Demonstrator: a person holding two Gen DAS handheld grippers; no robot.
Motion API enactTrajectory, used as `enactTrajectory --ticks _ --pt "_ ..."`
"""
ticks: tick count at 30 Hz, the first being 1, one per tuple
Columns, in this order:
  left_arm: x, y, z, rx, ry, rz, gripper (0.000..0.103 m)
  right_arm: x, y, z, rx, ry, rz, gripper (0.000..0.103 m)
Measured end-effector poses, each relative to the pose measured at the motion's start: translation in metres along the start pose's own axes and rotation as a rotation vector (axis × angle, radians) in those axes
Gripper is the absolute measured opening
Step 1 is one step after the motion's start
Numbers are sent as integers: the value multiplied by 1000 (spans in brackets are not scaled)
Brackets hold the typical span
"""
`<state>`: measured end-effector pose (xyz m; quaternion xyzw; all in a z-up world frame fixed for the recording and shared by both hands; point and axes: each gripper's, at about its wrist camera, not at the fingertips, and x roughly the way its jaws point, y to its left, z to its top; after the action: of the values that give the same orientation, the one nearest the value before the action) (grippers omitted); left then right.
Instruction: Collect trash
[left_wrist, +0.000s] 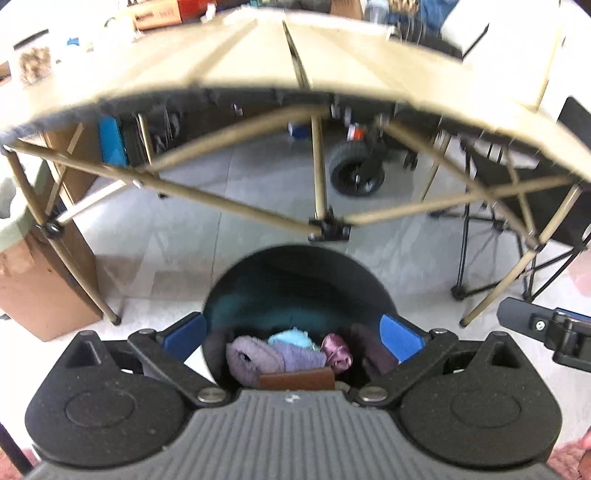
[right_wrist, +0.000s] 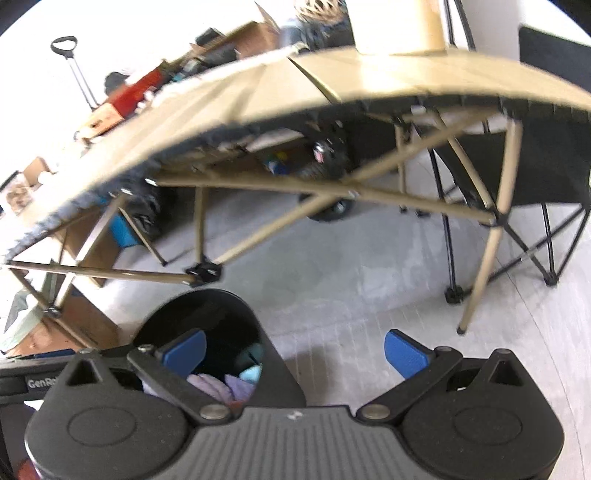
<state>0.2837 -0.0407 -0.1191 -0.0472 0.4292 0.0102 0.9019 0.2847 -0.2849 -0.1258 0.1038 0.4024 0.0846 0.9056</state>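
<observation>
A round black trash bin (left_wrist: 295, 269) stands on the floor under my left gripper (left_wrist: 293, 338), whose blue fingers (left_wrist: 400, 338) are spread open either side of the bin's rim. Inside lie crumpled purple, light blue and pink pieces of trash (left_wrist: 291, 350) and a brown flat piece (left_wrist: 297, 380). In the right wrist view the same bin (right_wrist: 207, 314) is at lower left with the trash (right_wrist: 229, 384) inside. My right gripper (right_wrist: 295, 352) is open and empty, over the floor just right of the bin. It also shows in the left wrist view (left_wrist: 546, 328).
A tan folding table (left_wrist: 280, 62) with crossed legs (left_wrist: 328, 225) stands just beyond the bin. A cardboard box (left_wrist: 40, 288) is at left, a black folding chair (right_wrist: 546, 173) at right, a wheel (left_wrist: 356, 170) behind the table. Clutter lies on the table's far edge.
</observation>
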Motion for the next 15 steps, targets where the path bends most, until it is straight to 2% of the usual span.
enactTrajectory --ticks 9,15 --pt "-104 19 -12 68 -200 -22 103 -77 47 -8 -147 -117 111 103" --pt "-147 46 -33 42 -237 -29 103 -123 63 -29 -177 -127 152 103"
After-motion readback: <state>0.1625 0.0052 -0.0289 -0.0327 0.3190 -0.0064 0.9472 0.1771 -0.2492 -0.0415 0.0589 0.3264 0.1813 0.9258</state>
